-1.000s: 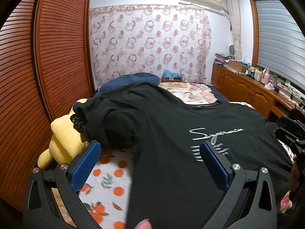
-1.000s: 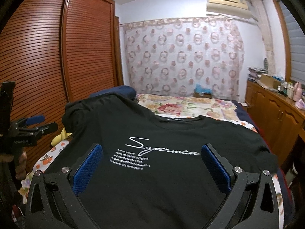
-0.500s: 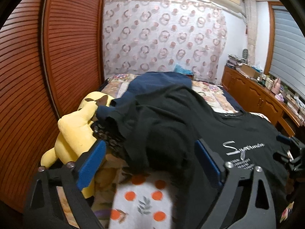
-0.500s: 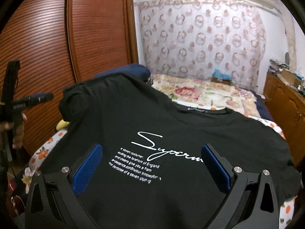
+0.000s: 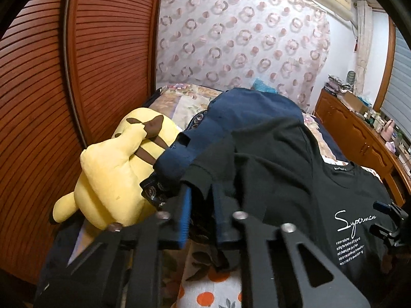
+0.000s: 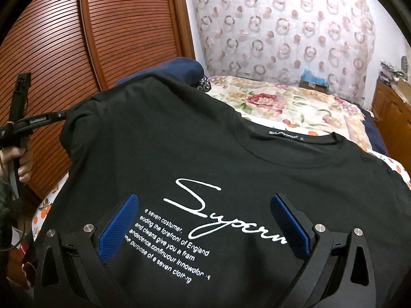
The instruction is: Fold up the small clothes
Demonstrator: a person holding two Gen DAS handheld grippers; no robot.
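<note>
A black T-shirt [image 6: 231,138] with white script lettering lies spread face up on the bed [image 6: 295,102], its collar toward the far end and its body covering most of the near half of the orange-dotted sheet [image 5: 205,290]. The left gripper [image 5: 201,206] has just been closing and now pinches the hem of the shirt's sleeve [image 5: 203,177] between its blue pads, at the left edge of the bed; the dark cloth bunches up between the jaws. Just beside that sleeve, against the wooden louvred wardrobe [image 5: 77,77], a yellow plush toy [image 5: 115,169] lies on the bed's left side, and a navy garment [image 5: 244,118] is heaped behind the sleeve, partly under the shirt's shoulder. The right gripper [image 6: 204,220] hovers above the printed chest of the shirt with its jaws spread wide, nothing between the pads. In the right wrist view a hand [image 6: 21,161] grips the handle of the left tool at the left edge of the bed. A floral quilt [image 6: 282,100] covers the far end of the bed before a patterned curtain [image 6: 282,25].
</note>
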